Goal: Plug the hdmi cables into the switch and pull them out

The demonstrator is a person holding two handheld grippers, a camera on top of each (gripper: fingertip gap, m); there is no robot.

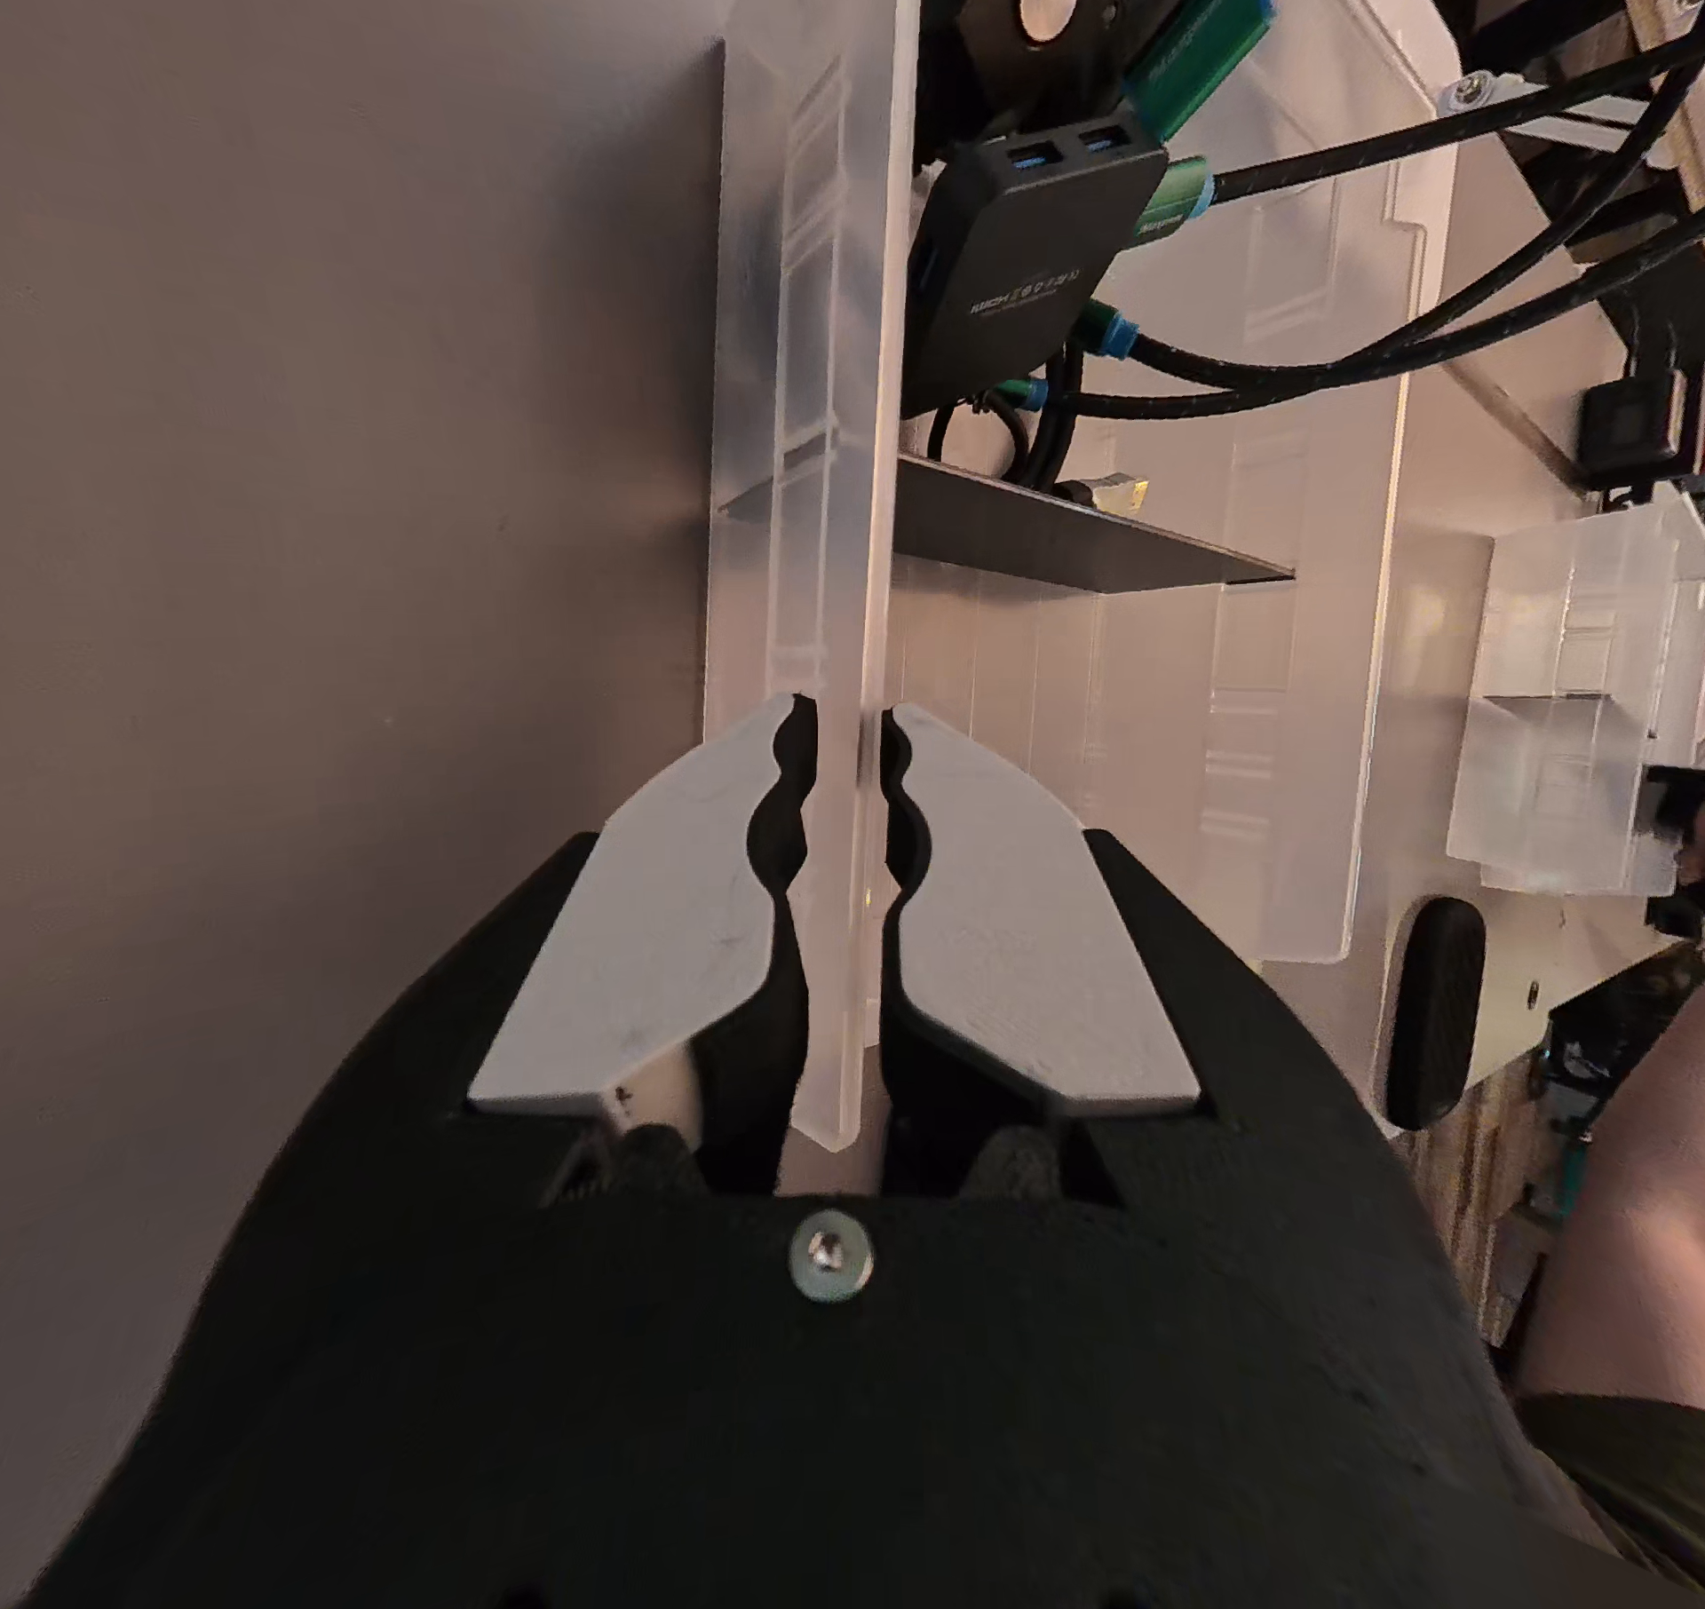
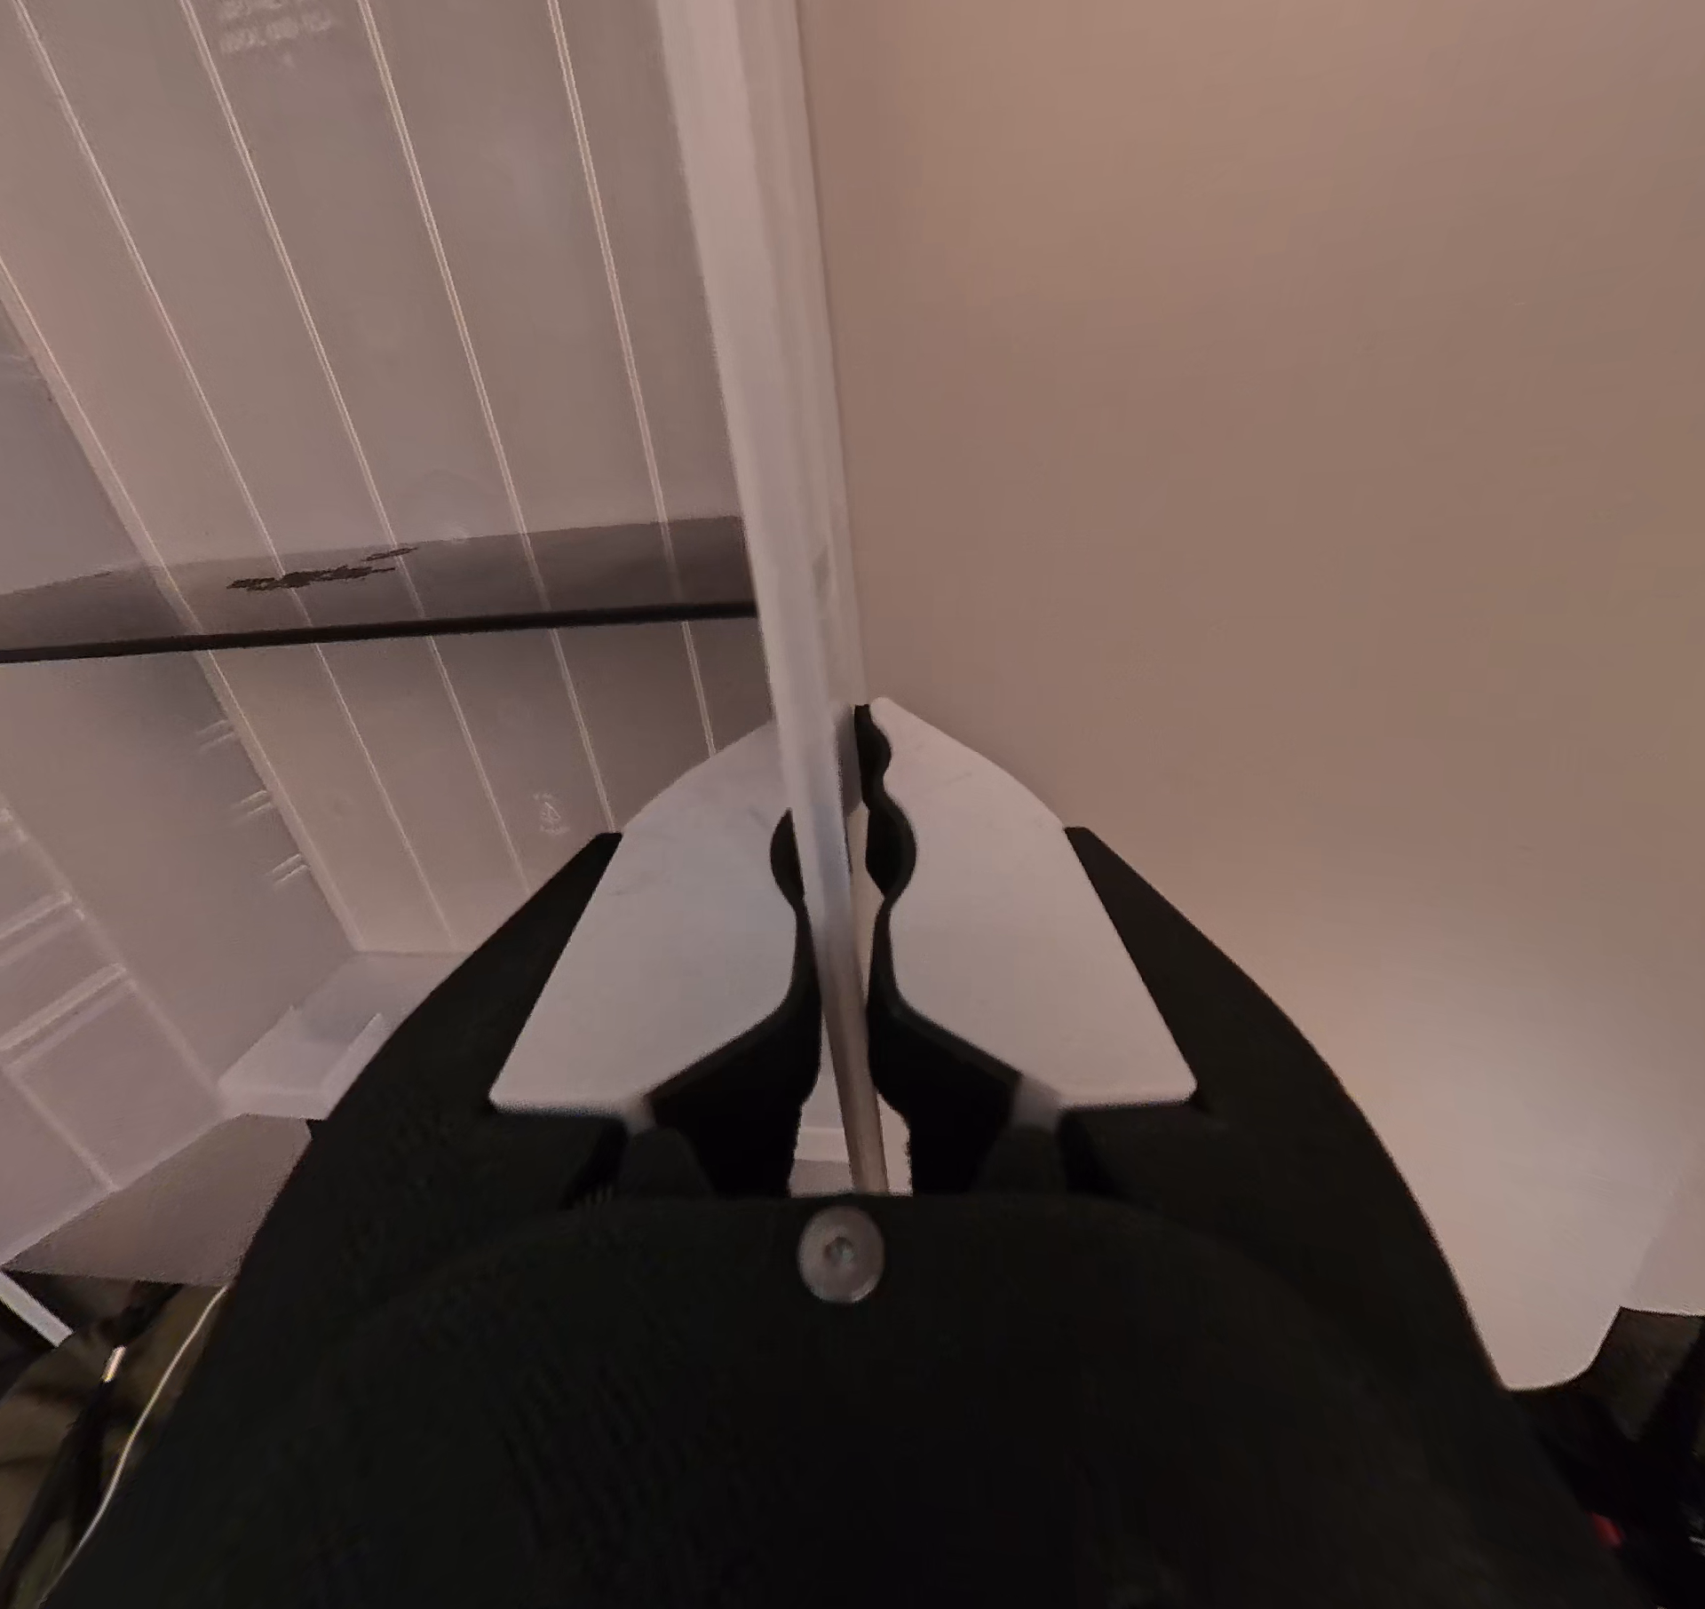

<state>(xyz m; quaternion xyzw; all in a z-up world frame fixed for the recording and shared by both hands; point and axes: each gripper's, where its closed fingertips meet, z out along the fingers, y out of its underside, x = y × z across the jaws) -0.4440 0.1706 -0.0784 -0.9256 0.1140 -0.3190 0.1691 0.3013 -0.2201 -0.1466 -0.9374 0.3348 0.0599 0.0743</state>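
Pale, warm-lit surface (image 1: 323, 365) fills the background behind a translucent plastic bin (image 1: 1015, 734). Left tool (image 1: 853, 716) is clenched on the bin's near wall edge, which runs straight between its white fingers (image 1: 664, 900). Ahead and to its right, inside the bin, lie the black switch (image 1: 1043, 6) with a round silver button, a dark hub (image 1: 1024, 264), and black hdmi cables (image 1: 1384, 347) with green-and-blue plugs. Right tool (image 2: 844, 716) likewise grips a clear bin wall (image 2: 793, 550).
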